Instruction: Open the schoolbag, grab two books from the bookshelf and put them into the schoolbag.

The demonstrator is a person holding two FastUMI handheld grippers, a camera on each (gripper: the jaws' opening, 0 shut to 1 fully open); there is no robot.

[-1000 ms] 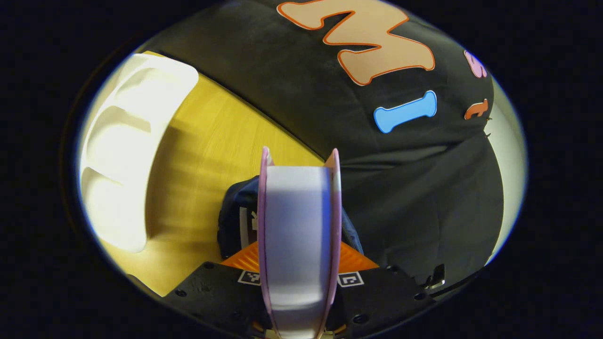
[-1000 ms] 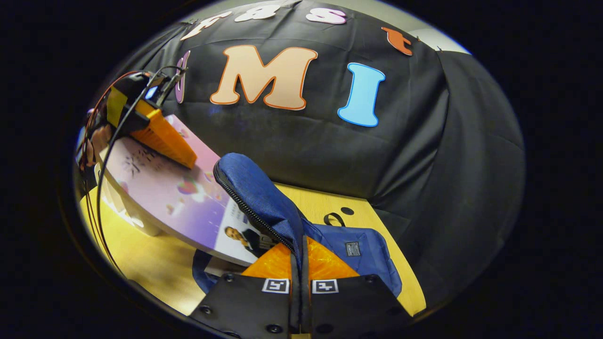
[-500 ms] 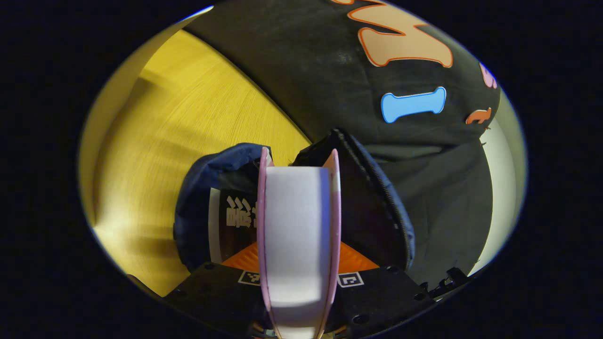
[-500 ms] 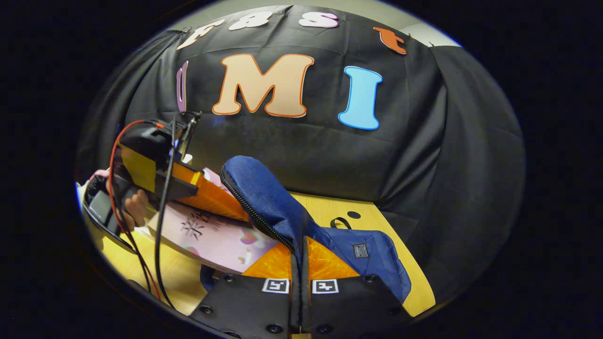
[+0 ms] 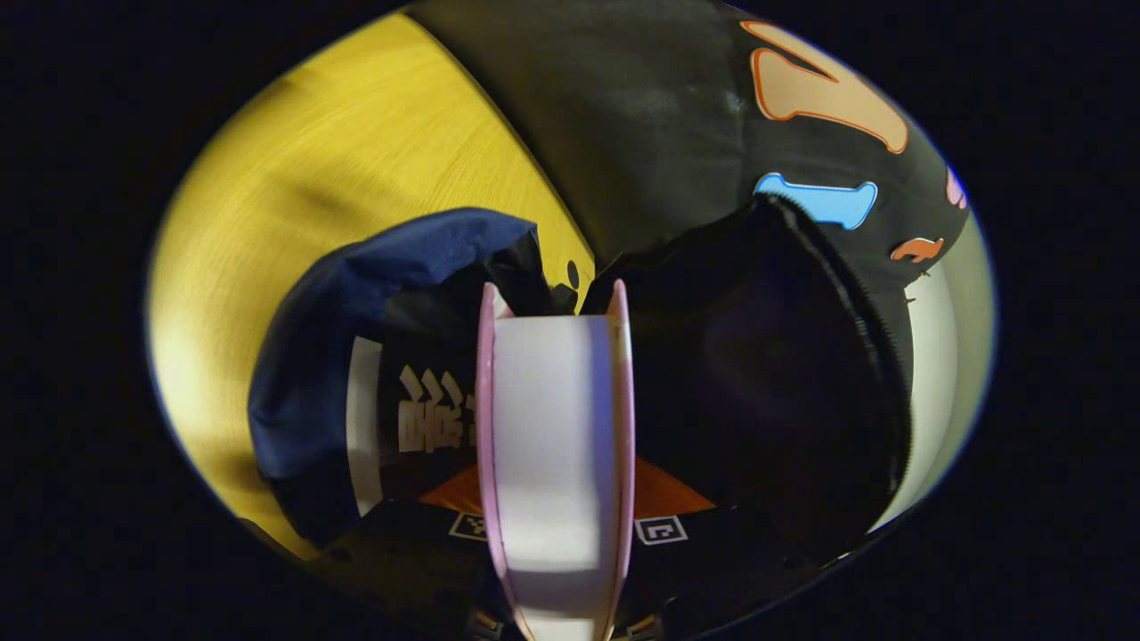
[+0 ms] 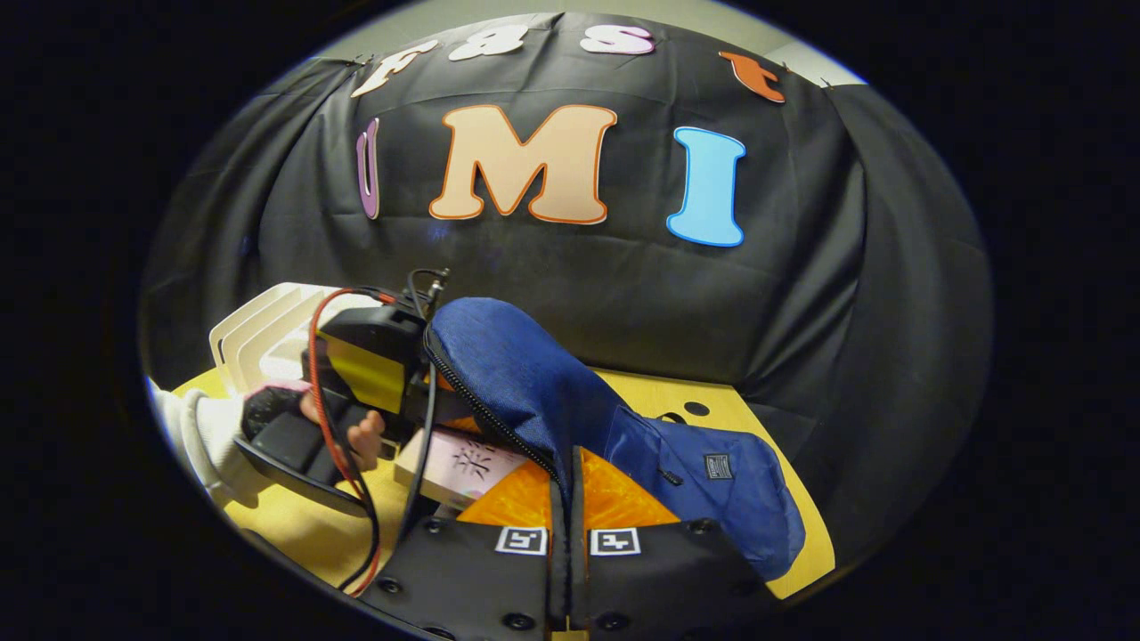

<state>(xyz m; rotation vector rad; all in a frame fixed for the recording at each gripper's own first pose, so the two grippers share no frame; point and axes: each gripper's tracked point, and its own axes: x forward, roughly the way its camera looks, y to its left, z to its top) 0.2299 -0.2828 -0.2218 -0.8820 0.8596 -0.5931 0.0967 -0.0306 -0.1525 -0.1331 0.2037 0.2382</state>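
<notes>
Jaws clamp a pink book [image 5: 554,445] (cover writing unreadable); others pinch schoolbag flap [image 6: 508,374].

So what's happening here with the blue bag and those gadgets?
A person is packing a blue schoolbag on a yellow table using two hand-held grippers. The right gripper has its jaws pinched on the bag's zipped flap, holding it up so the mouth is open. The left gripper, held by a hand, grips a pink book and is pushing it into the opening. Another book already lies inside. A white bookshelf stands behind.
</notes>
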